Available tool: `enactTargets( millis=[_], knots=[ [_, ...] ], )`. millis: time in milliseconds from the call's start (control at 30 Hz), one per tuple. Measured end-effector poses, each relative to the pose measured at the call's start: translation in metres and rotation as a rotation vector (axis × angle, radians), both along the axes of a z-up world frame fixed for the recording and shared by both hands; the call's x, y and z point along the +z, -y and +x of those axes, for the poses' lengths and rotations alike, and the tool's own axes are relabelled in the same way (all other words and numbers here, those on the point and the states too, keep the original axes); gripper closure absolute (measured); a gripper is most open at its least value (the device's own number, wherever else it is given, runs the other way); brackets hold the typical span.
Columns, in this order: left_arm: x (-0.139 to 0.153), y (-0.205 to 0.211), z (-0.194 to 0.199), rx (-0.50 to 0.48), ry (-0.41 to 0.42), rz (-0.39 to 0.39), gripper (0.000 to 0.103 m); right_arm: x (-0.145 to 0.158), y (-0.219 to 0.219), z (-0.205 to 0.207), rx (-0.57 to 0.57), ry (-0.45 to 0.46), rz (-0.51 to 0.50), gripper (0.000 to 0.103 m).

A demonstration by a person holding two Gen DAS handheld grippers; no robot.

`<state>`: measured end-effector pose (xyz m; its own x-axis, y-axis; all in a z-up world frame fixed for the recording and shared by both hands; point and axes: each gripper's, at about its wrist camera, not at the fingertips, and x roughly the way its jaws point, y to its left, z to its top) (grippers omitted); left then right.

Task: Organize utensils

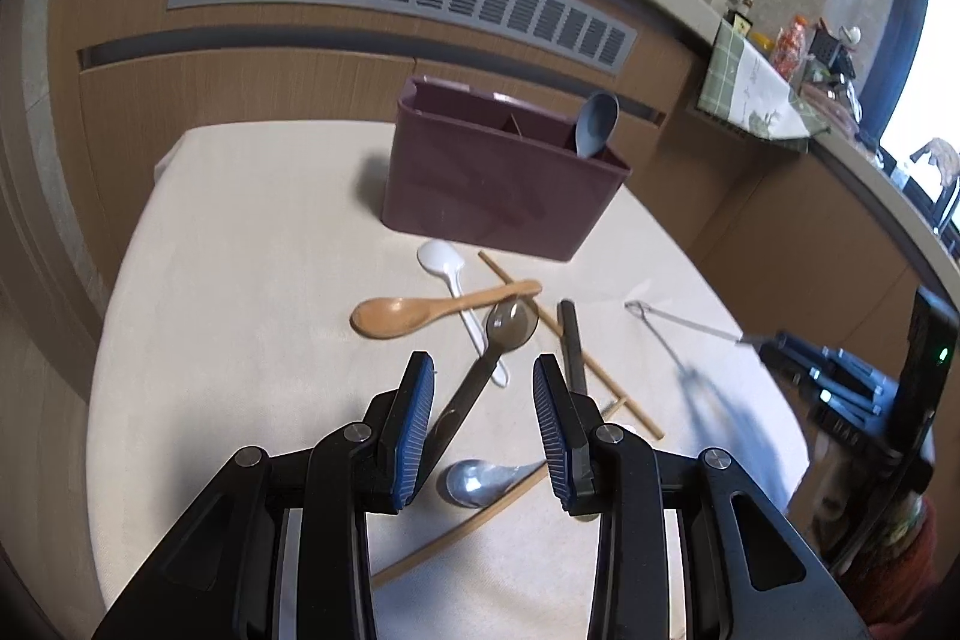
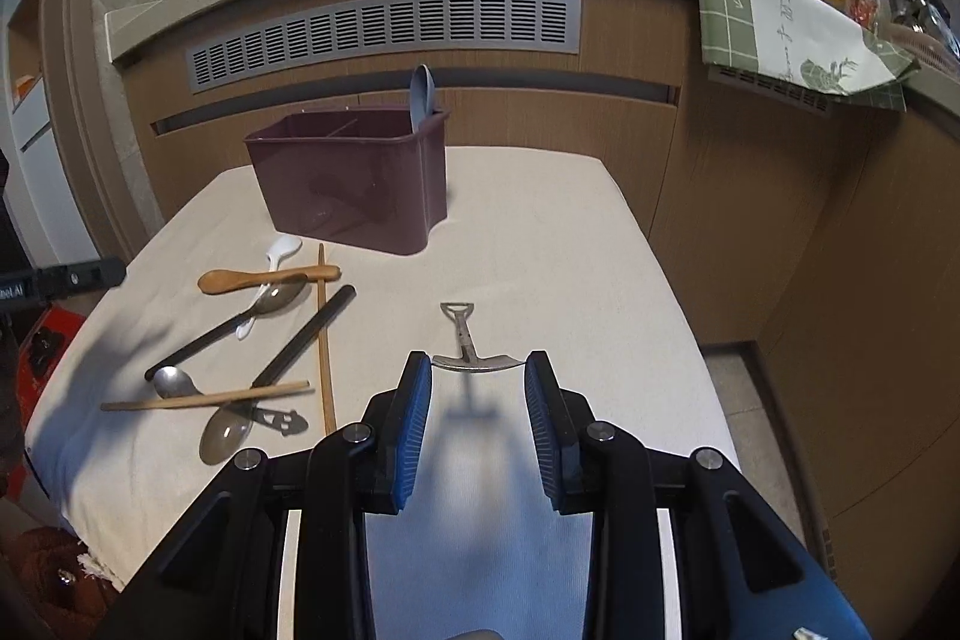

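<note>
Utensils are still mostly scattered on the cream cloth-covered table (image 2: pixel 540 232), in a loose pile on the left side. Going left to right in the right wrist view: a small silver metal spoon (image 2: pixel 171 381) at the near left, with a light wooden chopstick (image 2: pixel 207 396) lying across it, and a clear smoky plastic spoon with a dark cut-out handle (image 2: pixel 225 436) just nearer. Farther back there's a brown wooden spoon (image 2: pixel 264 278) lying over a white plastic spoon (image 2: pixel 282 253), plus a grey translucent spoon with a long black handle (image 2: pixel 279 297) and a flat black stick (image 2: pixel 306 334), and a second wooden chopstick (image 2: pixel 324 340) running near to far.

Behind the pile stands a maroon rectangular plastic utensil holder (image 2: pixel 354 184), with a grey-blue plastic spoon (image 2: pixel 422 94) upright in its right compartment.

The left gripper (image 1: pixel 483 382) hangs over the pile, jaws parted at a middling width, nothing pinched; the black-handled spoon just shows through the gap.

The right gripper (image 2: pixel 478 370) is clamped on a small steel shovel-shaped spoon (image 2: pixel 471 355), gripping its blade edge to edge, handle pointing away, lifted clear of the cloth with its shadow underneath.
</note>
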<state>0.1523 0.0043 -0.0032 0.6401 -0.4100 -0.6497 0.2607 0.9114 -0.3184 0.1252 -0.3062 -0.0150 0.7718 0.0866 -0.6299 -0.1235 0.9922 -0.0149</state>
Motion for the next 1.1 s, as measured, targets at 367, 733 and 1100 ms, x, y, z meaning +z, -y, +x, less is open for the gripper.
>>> enactTargets(
  millis=[367, 733, 1100],
  knots=[
    [-0.035, 0.084, 0.079, -0.334, -0.060, 0.273, 0.067, -0.007, 0.002, 0.013, 0.013, -0.038, 0.018, 0.074],
    [-0.055, 0.110, 0.112, -0.328, -0.137, 0.370, 0.067, -0.005, 0.000, 0.021, 0.040, -0.025, 0.021, 0.074],
    [-0.054, 0.090, 0.097, -0.173, -0.100, 0.214, 0.068, -0.016, 0.007, 0.047, -0.030, -0.030, 0.093, 0.072]
  ],
)
